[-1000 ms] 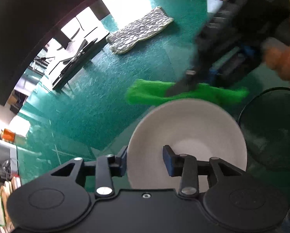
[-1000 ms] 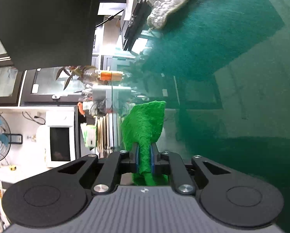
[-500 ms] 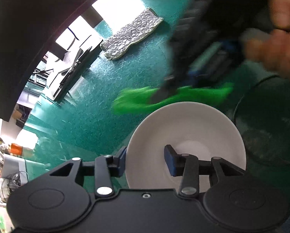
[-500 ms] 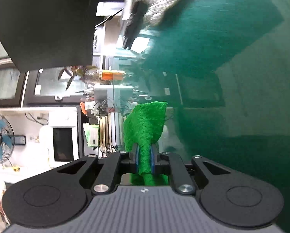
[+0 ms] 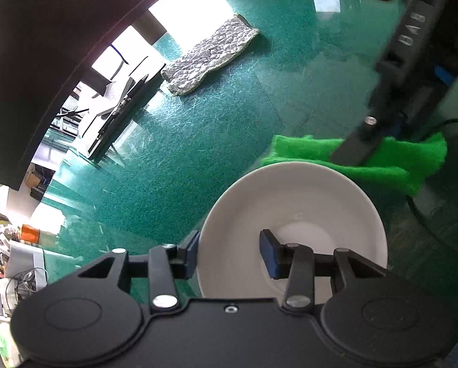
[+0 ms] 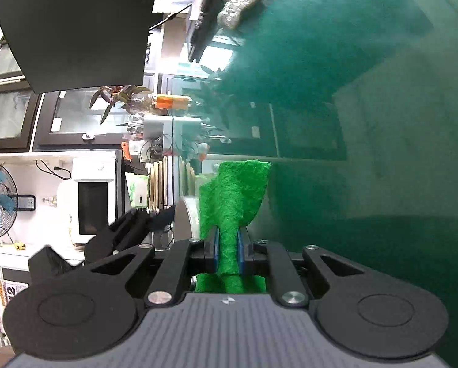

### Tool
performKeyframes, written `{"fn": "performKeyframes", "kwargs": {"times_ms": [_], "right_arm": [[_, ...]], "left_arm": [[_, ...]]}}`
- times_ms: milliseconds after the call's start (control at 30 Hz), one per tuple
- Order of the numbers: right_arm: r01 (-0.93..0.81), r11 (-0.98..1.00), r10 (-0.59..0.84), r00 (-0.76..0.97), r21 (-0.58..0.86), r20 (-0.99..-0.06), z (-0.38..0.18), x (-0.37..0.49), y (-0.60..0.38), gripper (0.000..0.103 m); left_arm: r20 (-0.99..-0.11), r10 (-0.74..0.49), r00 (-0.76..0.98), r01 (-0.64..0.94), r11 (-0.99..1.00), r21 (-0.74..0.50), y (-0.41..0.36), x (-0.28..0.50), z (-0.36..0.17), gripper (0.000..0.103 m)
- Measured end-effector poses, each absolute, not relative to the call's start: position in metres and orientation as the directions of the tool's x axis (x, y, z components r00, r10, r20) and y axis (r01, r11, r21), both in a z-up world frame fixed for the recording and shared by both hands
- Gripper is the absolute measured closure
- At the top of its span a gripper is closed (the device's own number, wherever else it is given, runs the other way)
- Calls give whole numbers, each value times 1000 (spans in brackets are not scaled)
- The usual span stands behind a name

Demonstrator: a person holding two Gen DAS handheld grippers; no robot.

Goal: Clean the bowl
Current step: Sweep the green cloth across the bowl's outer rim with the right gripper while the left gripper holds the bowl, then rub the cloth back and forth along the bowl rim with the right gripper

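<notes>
My left gripper [image 5: 230,253] is shut on the near rim of a white bowl [image 5: 308,208], one pad outside and one inside, holding it above the green table. My right gripper [image 6: 228,245] is shut on a bright green cloth [image 6: 233,196]. In the left wrist view the right gripper [image 5: 356,150] comes in from the upper right and holds the green cloth [image 5: 391,161] just behind the bowl's far rim. In the right wrist view the bowl's edge [image 6: 187,214] and the left gripper show at the left of the cloth.
A grey patterned cloth [image 5: 209,55] lies on the green table [image 5: 198,141] at the back. A dark round mesh object [image 5: 449,190] sits at the right of the bowl. A laptop stand [image 5: 121,107] is at the table's left edge.
The right gripper with the green cloth swung left over the bowl's far rim and has moved back right. The bowl and the left gripper have entered the right wrist view.
</notes>
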State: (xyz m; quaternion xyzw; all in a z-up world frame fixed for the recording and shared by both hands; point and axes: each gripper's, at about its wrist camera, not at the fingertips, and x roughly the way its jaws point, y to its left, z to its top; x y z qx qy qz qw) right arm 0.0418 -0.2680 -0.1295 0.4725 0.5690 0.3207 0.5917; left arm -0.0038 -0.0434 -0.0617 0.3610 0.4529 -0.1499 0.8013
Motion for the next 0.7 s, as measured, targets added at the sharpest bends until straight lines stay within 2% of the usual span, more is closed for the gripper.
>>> {"fn": "performKeyframes", "kwargs": {"times_ms": [133, 200, 267, 400, 500, 700], "right_arm": [[200, 309, 915, 205, 930, -348, -133, 45, -274, 90], [201, 299, 913, 224, 933, -341, -132, 45, -277, 90], [200, 296, 913, 227, 934, -338, -132, 46, -278, 90], [201, 299, 915, 216, 933, -340, -134, 47, -272, 90], [201, 304, 916, 206, 931, -343, -135, 47, -268, 90], [210, 315, 915, 194, 926, -355, -138, 48, -266, 90]], "left_arm": [[-849, 77, 523, 504, 776, 380, -38, 0, -53, 61], [-851, 60, 522, 436, 839, 327, -30, 1, -43, 53], [-852, 58, 521, 385, 875, 294, -23, 0, -37, 38], [-868, 50, 494, 359, 898, 256, -16, -6, -36, 38], [-884, 41, 466, 391, 886, 248, -19, -11, -43, 44], [-891, 26, 454, 436, 866, 247, -25, -10, -46, 44]]}}
